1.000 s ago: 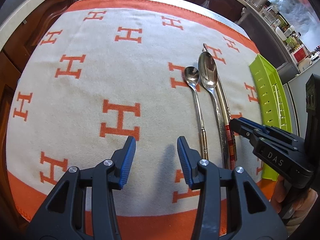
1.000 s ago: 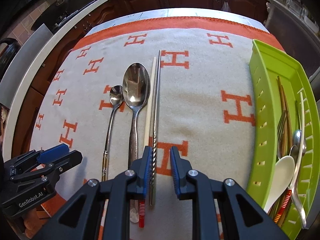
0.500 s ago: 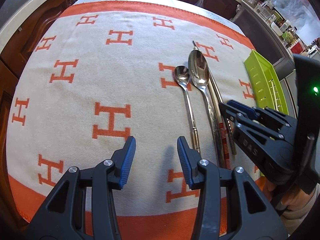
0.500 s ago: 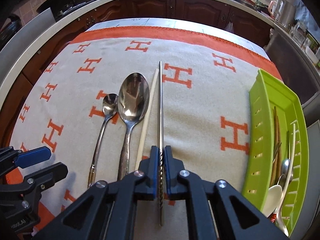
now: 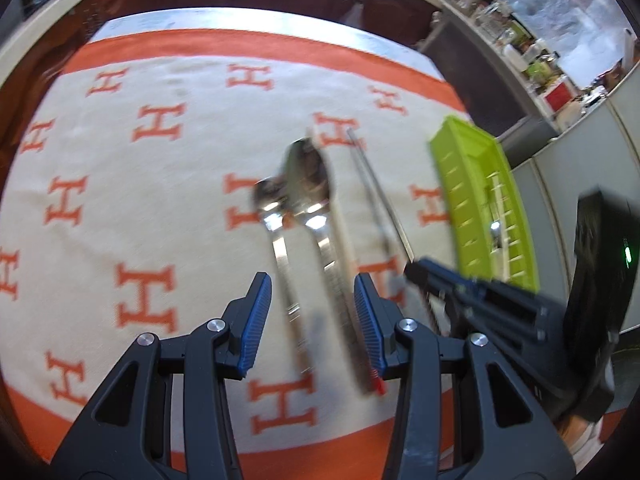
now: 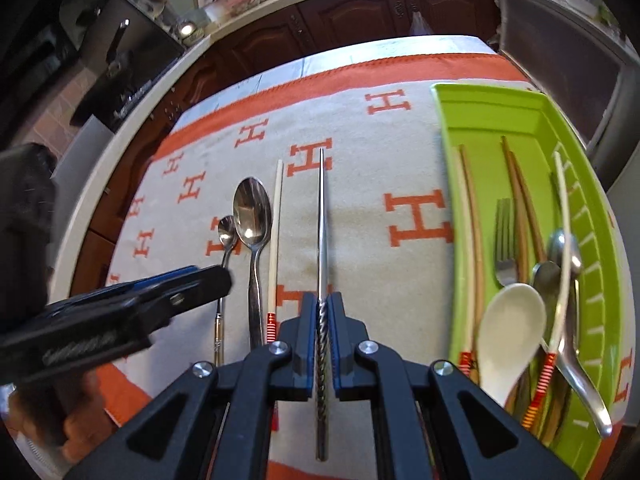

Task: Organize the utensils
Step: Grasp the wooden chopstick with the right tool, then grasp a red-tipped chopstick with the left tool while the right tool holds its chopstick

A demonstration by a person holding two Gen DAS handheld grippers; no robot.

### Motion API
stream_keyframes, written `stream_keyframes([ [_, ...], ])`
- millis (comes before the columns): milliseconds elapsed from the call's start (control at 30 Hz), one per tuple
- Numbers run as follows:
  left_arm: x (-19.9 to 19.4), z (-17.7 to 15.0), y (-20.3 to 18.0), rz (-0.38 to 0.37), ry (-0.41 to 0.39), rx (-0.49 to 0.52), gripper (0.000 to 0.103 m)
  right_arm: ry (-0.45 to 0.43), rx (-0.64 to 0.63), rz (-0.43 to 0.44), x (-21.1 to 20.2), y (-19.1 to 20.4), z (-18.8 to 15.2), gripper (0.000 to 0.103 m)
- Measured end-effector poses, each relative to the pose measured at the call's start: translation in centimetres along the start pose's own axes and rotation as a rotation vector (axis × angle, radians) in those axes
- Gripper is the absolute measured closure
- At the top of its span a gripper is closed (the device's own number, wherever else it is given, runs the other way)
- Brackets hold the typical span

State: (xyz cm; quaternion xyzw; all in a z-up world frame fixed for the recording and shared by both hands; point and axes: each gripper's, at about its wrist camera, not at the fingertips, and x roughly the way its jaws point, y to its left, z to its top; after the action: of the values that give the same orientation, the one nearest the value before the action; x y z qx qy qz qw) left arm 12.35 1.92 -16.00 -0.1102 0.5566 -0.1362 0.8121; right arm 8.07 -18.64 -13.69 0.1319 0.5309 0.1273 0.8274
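My right gripper (image 6: 322, 320) is shut on a twisted-handle metal chopstick (image 6: 322, 220), which is raised off the orange-and-cream cloth (image 6: 380, 184) and points away from me. On the cloth to its left lie a white chopstick with a red end (image 6: 276, 220), a large spoon (image 6: 253, 216) and a small spoon (image 6: 226, 232). My left gripper (image 5: 312, 304) is open and hovers over the handles of the small spoon (image 5: 270, 200) and large spoon (image 5: 308, 172), holding nothing. The left wrist view is blurred; in it the right gripper (image 5: 416, 272) carries the metal chopstick (image 5: 376, 192).
A green slotted tray (image 6: 480, 120) stands at the right edge of the cloth, holding several chopsticks, a fork, a white ladle spoon and metal spoons. Dark wooden cabinets and a counter ring the table. The left gripper (image 6: 212, 278) reaches in from the left.
The right gripper shut on the metal chopstick, lifted it off the cloth and shifted it right, away from the white chopstick. The left gripper moved right, over the spoon handles.
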Motion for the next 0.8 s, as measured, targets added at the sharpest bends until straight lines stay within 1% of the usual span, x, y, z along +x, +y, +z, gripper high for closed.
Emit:
stream_keyframes([
  [100, 1.5, 1.3, -0.6, -0.028, 0.041, -0.026, 0.063, -0.028, 0.038, 0.021, -1.4, -1.2, 0.1, 0.097],
  [167, 2.6, 2.1, -0.9, -0.014, 0.069, -0.043, 0.063, -0.048, 0.054, 0.023, -2.3, -1.7, 0.2, 0.097],
  [200, 3.3, 2.5, -1.1, 0.010, 0.085, -0.049, 0.063, -0.059, 0.065, 0.030, -2.8, -2.1, 0.2, 0.097],
  [333, 4.8, 3.0, -1.7, 0.054, 0.121, -0.057, 0.063, -0.082, 0.091, 0.046, -4.2, -3.3, -0.1, 0.097],
  [433, 5.5, 3.1, -2.0, 0.066, 0.140, -0.058, 0.063, -0.093, 0.107, 0.053, -4.9, -4.1, -0.2, 0.097],
  [567, 5.7, 3.2, -2.0, 0.087, 0.150, -0.059, 0.063, -0.102, 0.124, 0.061, -5.4, -4.8, -0.5, 0.097],
  [733, 4.7, 3.9, -2.8, 0.079, 0.119, -0.054, 0.064, -0.103, 0.137, 0.068, -5.5, -5.1, -0.7, 0.097],
  [767, 4.5, 4.0, -2.9, 0.078, 0.114, -0.051, 0.064, -0.106, 0.140, 0.068, -5.6, -5.1, -0.7, 0.097],
  [800, 4.5, 4.1, -3.1, 0.080, 0.112, -0.047, 0.067, -0.110, 0.142, 0.068, -5.7, -5.2, -0.8, 0.097],
])
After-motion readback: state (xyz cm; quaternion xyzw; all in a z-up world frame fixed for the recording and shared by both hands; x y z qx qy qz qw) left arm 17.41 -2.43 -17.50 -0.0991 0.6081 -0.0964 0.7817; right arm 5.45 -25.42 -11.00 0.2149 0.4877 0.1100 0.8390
